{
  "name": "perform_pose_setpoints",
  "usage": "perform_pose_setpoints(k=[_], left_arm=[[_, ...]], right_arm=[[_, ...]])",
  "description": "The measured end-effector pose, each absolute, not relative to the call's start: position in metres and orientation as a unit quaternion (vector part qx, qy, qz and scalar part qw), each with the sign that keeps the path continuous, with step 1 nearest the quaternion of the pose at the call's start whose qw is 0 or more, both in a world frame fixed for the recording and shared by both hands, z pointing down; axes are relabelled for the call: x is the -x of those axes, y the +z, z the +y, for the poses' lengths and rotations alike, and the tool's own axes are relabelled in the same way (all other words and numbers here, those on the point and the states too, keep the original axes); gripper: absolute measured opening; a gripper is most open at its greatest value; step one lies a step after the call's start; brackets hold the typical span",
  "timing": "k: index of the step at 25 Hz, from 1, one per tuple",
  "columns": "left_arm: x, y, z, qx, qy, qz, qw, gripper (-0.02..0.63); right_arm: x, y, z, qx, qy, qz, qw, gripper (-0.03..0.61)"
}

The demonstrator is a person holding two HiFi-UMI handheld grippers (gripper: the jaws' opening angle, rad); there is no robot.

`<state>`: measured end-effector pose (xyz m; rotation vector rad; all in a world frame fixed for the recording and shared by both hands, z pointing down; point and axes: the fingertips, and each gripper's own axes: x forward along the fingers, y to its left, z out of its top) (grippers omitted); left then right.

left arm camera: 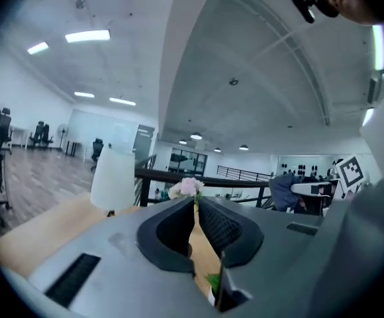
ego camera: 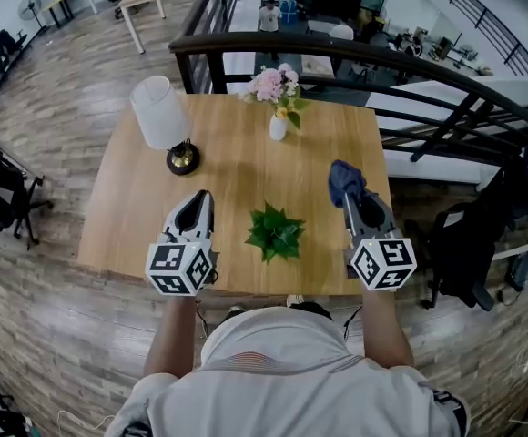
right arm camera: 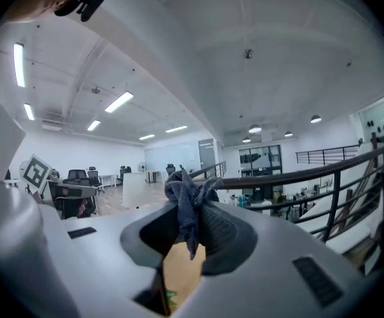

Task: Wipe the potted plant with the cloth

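A small green potted plant [ego camera: 276, 232] stands on the wooden table [ego camera: 137, 217] near its front edge, between my two grippers. My left gripper [ego camera: 204, 197] hovers to the plant's left, its jaws meeting at the tips with nothing between them [left arm camera: 194, 204]. To the plant's right, my right gripper [ego camera: 349, 196] is shut on a dark blue cloth [ego camera: 345, 180]. The cloth [right arm camera: 189, 201] bunches up out of the jaw tips and a strip hangs down between them. Both grippers point about level, above the tabletop. A bit of green leaf [left arm camera: 213, 282] shows low between the left jaws.
A white-shaded lamp [ego camera: 161, 115] stands at the table's back left. A white vase of pink flowers [ego camera: 278, 122] sits at the back middle. A black railing [ego camera: 355, 51] curves behind and right of the table. A dark chair [ego camera: 464, 244] stands at the right.
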<state>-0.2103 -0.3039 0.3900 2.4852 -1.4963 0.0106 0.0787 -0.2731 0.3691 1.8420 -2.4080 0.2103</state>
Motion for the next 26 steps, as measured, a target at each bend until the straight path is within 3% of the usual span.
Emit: perform_pose_setpoints(k=[4, 26], left_arm=[[0.192, 0.347, -0.294, -0.866, -0.007, -0.496, 0.064, 0.029], [0.17, 0.35, -0.287, -0.884, -0.006, -0.461, 0.08, 0.029]], right_arm=[[-0.068, 0.33, -0.266, -0.608, 0.007, -0.793, 0.047, 0.126], [-0.06, 0.33, -0.256, -0.609, 0.001, -0.791, 0.058, 0.126]])
